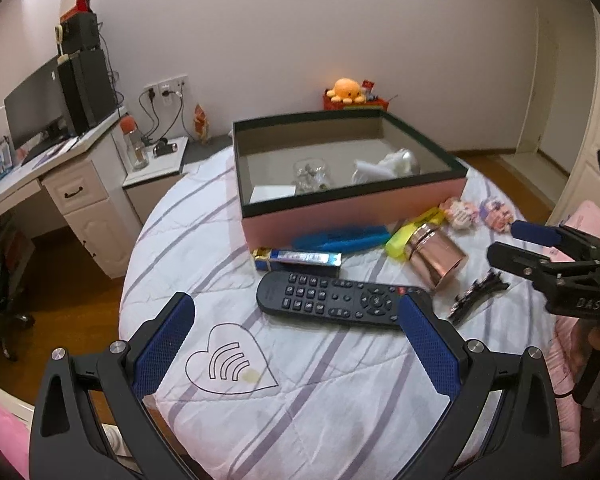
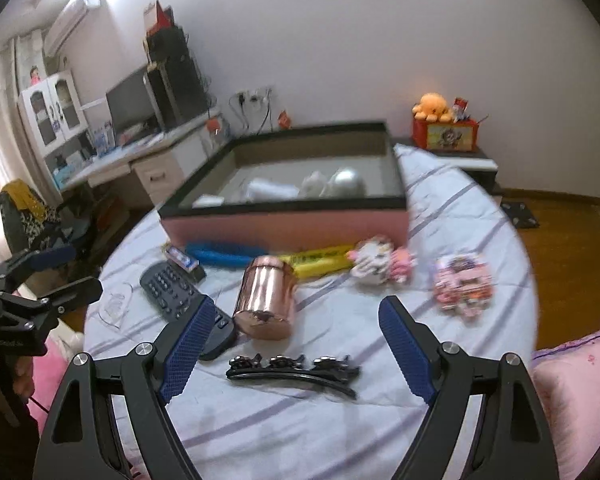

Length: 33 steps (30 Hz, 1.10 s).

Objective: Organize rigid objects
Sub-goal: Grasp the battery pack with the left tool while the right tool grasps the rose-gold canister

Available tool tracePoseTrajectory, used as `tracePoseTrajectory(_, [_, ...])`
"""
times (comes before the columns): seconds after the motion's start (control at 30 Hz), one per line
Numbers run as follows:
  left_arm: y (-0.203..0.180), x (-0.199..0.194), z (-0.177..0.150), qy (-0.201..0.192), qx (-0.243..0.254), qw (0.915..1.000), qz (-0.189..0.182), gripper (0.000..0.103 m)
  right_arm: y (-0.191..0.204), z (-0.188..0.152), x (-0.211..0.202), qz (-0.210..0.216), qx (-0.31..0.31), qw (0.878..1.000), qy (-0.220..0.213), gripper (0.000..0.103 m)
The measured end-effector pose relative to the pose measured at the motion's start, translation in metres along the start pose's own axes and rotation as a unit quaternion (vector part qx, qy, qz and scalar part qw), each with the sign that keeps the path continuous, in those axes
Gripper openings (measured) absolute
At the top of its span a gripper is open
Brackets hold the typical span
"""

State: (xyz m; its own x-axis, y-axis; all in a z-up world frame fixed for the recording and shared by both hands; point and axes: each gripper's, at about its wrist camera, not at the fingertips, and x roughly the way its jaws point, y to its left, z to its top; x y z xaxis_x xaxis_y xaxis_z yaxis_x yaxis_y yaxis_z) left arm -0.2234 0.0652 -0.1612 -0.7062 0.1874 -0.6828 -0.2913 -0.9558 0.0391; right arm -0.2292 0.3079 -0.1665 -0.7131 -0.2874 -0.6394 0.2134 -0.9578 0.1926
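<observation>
A pink box with a dark rim (image 1: 356, 210) (image 2: 284, 228) stands on the round bed and holds a glass jar (image 1: 310, 176) and white items. In front of it lie a black remote (image 1: 340, 300) (image 2: 180, 296), a rose-gold tin (image 1: 440, 256) (image 2: 266, 300) on its side, a blue comb (image 1: 342, 238), a yellow tube (image 1: 414, 228) (image 2: 320, 262), a small blue-and-silver box (image 1: 298, 259) and a black hair clip (image 1: 476, 296) (image 2: 296, 372). My left gripper (image 1: 296, 312) hangs open near the remote. My right gripper (image 2: 296, 316) is open above the clip, nothing between its fingers.
Two pink cartoon trinkets (image 2: 380, 264) (image 2: 462, 280) lie at the right on the striped sheet (image 1: 300, 392). A desk with a monitor (image 1: 40, 108) stands left of the bed. An orange plush (image 2: 432, 106) sits on a red box by the wall. A pink pillow (image 2: 580, 380) lies at the right.
</observation>
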Motion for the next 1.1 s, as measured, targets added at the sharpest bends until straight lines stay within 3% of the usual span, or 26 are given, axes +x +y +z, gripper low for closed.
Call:
tracePoseTrajectory(0.27, [0.004, 0.018, -0.005, 0.022, -0.006, 0.9997, -0.003, 0.103, 0.009, 0.0, 0.043, 0.024, 0.003, 0.999, 0.034, 0.085])
tracePoseTrajectory(0.43, [0.005, 0.027, -0.005, 0.031, -0.004, 0.9995, -0.006, 0.103, 0.008, -0.002, 0.068, 0.054, 0.012, 0.996, 0.066, 0.053])
tracePoseTrajectory(0.5, [0.006, 0.031, -0.004, 0.032, -0.007, 0.9994, -0.007, 0.103, 0.007, -0.004, 0.072, 0.055, 0.01, 0.996, 0.073, 0.049])
tracePoseTrajectory(0.83, [0.011, 0.072, 0.014, 0.058, -0.032, 0.9977, -0.015, 0.103, -0.005, -0.008, 0.057, 0.042, -0.006, 0.997, 0.067, 0.049])
tracePoseTrajectory(1.1, [0.007, 0.111, 0.022, 0.089, -0.02, 0.9956, -0.022, 0.103, -0.013, -0.005, 0.06, 0.05, -0.004, 0.996, 0.07, 0.049])
